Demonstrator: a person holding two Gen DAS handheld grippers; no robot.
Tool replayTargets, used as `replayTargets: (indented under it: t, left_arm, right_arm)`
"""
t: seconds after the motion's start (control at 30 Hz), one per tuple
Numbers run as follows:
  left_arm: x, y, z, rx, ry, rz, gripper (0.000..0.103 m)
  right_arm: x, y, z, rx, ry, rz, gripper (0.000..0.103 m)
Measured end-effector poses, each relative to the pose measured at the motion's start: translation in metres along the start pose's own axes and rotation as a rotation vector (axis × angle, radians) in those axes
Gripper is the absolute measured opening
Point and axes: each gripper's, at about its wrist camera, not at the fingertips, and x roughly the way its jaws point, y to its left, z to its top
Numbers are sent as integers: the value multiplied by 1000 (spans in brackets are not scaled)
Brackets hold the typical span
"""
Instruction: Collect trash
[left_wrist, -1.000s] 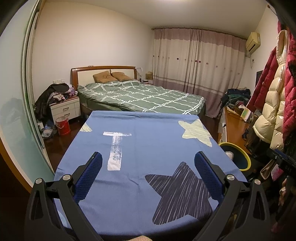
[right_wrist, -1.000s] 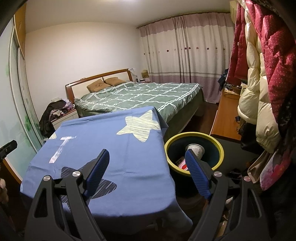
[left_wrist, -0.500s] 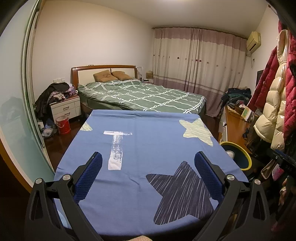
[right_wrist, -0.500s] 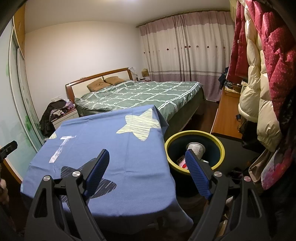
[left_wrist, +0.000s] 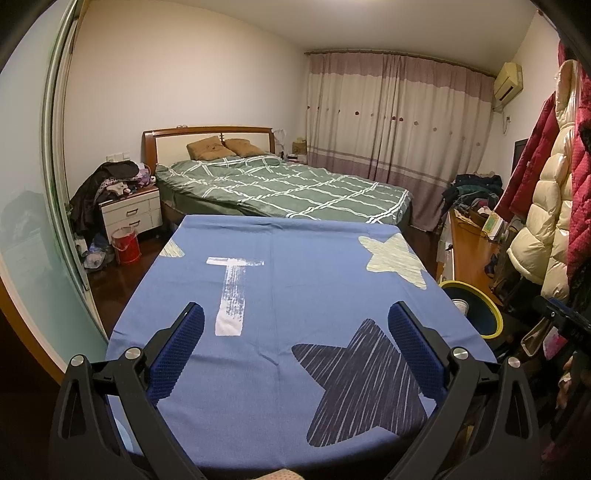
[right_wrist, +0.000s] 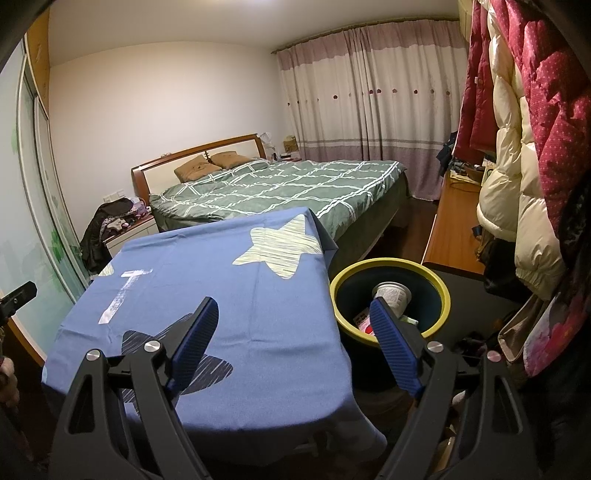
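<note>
A dark bin with a yellow rim (right_wrist: 441, 282) stands just right of the table; its rim also shows in the left wrist view (left_wrist: 491, 314). Inside lie a white paper cup (right_wrist: 393, 293) and a red-and-white wrapper (right_wrist: 364, 321). My right gripper (right_wrist: 291, 314) is open and empty, held above the table's right edge beside the bin. My left gripper (left_wrist: 295, 317) is open and empty above the near end of the table with the blue star-print cloth (left_wrist: 295, 288). No loose trash shows on the cloth.
A bed with a green checked cover (left_wrist: 288, 188) lies beyond the table. A white nightstand piled with clothes (left_wrist: 129, 206) and a red bucket (left_wrist: 127, 245) stand at the left. A wooden desk (right_wrist: 454, 229) and hanging coats (right_wrist: 528, 147) line the right.
Both views have shifted only slightly. The grippers stay open and empty over the table.
</note>
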Motion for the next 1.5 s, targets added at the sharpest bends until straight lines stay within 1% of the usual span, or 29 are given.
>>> replayTargets:
  t: [1.2, 1.37, 1.5]
  left_arm:
    - [4, -3, -4, -4, 4, 2, 98]
    - [9, -5, -4, -7, 22, -16, 98]
    - [16, -6, -5, -11, 32, -63, 98]
  right_arm:
    - [3, 3, -2, -1, 9, 5, 80]
    - [4, 4, -3, -1, 11, 7, 80]
    - [9, 5, -4, -1, 20, 6, 80]
